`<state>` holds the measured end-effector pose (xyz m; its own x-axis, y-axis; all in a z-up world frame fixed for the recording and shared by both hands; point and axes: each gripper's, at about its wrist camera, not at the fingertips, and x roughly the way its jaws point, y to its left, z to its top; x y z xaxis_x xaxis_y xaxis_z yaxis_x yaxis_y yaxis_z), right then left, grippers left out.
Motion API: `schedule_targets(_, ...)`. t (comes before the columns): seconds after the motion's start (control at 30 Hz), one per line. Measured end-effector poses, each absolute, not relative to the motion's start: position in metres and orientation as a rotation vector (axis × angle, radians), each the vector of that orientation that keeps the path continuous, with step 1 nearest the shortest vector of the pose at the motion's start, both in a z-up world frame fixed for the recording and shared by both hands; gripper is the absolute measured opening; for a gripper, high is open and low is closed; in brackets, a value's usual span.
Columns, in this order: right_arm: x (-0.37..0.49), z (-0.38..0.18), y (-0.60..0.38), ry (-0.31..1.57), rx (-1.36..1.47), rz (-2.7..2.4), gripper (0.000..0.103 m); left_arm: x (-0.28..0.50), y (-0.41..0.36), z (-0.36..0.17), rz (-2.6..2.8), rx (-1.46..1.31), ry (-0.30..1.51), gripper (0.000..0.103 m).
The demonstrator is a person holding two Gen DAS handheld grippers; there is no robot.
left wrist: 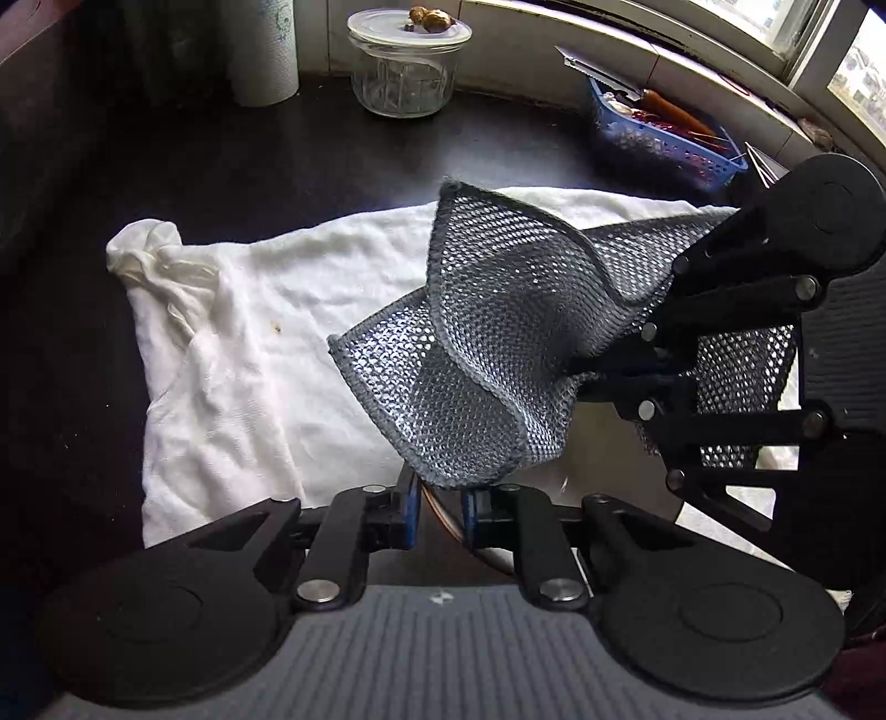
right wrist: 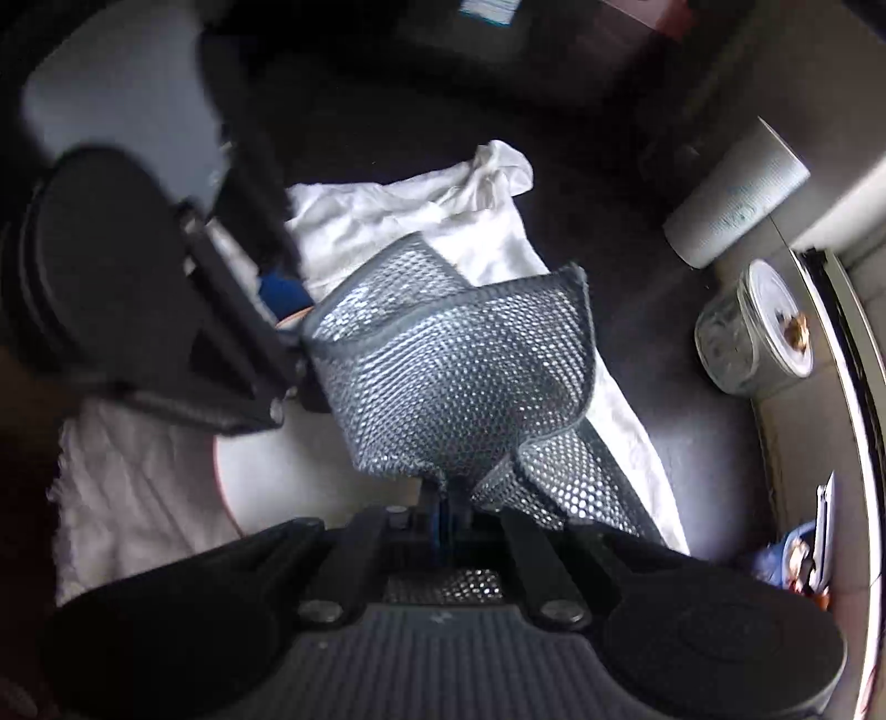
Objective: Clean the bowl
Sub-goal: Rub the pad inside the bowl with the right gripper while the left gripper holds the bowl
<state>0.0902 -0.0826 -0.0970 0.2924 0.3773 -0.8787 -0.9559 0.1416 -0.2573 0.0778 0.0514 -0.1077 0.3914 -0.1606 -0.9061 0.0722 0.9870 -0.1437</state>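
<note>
A grey mesh dishcloth [left wrist: 487, 332] hangs bunched over the bowl [left wrist: 603, 459], a pale dish with an orange-brown rim, mostly hidden beneath it. My left gripper [left wrist: 440, 498] is shut on the bowl's rim, which shows between the blue pads. My right gripper [left wrist: 581, 376] comes in from the right, shut on the cloth. In the right wrist view the right gripper [right wrist: 446, 498] pinches the dishcloth [right wrist: 443, 376] above the bowl's pale inside [right wrist: 288, 471]. The left gripper [right wrist: 293, 327] holds the rim at the left.
A white towel [left wrist: 249, 332] is spread on the dark table under the bowl. Behind it stand a lidded glass jar [left wrist: 407, 61], a paper roll [left wrist: 263, 50] and a blue basket [left wrist: 653, 138] of utensils below the window sill.
</note>
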Motion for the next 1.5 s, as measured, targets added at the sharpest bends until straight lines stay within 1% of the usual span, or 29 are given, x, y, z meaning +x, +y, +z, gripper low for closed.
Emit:
schedule_targets(0.13,0.092,-0.105,-0.078,0.815,-0.920,1.101,0.003,0.071,0.066,-0.119,-0.058,-0.378,1.182,0.012)
schedule_targets(0.23,0.099,-0.108,-0.078,0.924,-0.787,1.089,0.003,0.061,0.079,-0.133,0.014,-0.645,1.214,0.012)
schedule_targets(0.5,0.127,-0.115,-0.084,1.124,-0.470,1.101,0.003,0.039,0.090,-0.150,0.149,-1.042,1.213,0.014)
schedule_targets(0.63,0.131,-0.114,-0.088,1.158,-0.411,1.113,0.003,0.028,0.089,-0.162,0.175,-1.207,1.241,0.014)
schedule_targets(0.7,0.131,-0.115,-0.089,1.157,-0.408,1.117,0.003,0.029,0.084,-0.165,0.131,-1.190,1.267,0.014)
schedule_targets(0.77,0.126,-0.117,-0.088,1.131,-0.470,1.126,0.003,0.037,0.079,-0.161,0.102,-1.092,1.286,0.015)
schedule_targets(0.83,0.120,-0.116,-0.085,1.084,-0.560,1.124,0.003,0.050,0.071,-0.147,0.061,-0.877,1.284,0.017)
schedule_targets(0.9,0.109,-0.112,-0.084,0.971,-0.693,1.098,0.003,0.061,0.063,-0.133,0.017,-0.659,1.269,0.018)
schedule_targets(1.03,0.096,-0.108,-0.085,0.806,-0.880,1.066,0.002,0.072,0.055,-0.113,-0.069,-0.388,1.207,0.018)
schedule_targets(1.13,0.091,-0.108,-0.083,0.718,-0.995,1.058,0.002,0.078,0.047,-0.102,-0.115,-0.148,1.157,0.018)
schedule_targets(1.2,0.083,-0.112,-0.080,0.649,-1.078,1.066,0.002,0.078,0.042,-0.100,-0.141,-0.033,1.134,0.013)
schedule_targets(1.27,0.078,-0.116,-0.077,0.622,-1.120,1.077,0.002,0.075,0.047,-0.102,-0.143,-0.072,1.131,0.013)
schedule_targets(1.3,0.078,-0.120,-0.074,0.625,-1.127,1.088,0.005,0.074,0.049,-0.102,-0.140,-0.095,1.130,0.012)
schedule_targets(1.33,0.078,-0.119,-0.075,0.637,-1.115,1.096,0.005,0.074,0.053,-0.102,-0.129,-0.144,1.132,0.012)
schedule_targets(1.43,0.094,-0.119,-0.075,0.732,-1.017,1.098,0.005,0.074,0.070,-0.107,-0.091,-0.336,1.146,0.012)
schedule_targets(1.5,0.097,-0.119,-0.071,0.840,-0.918,1.097,0.004,0.071,0.078,-0.112,-0.061,-0.478,1.160,0.012)
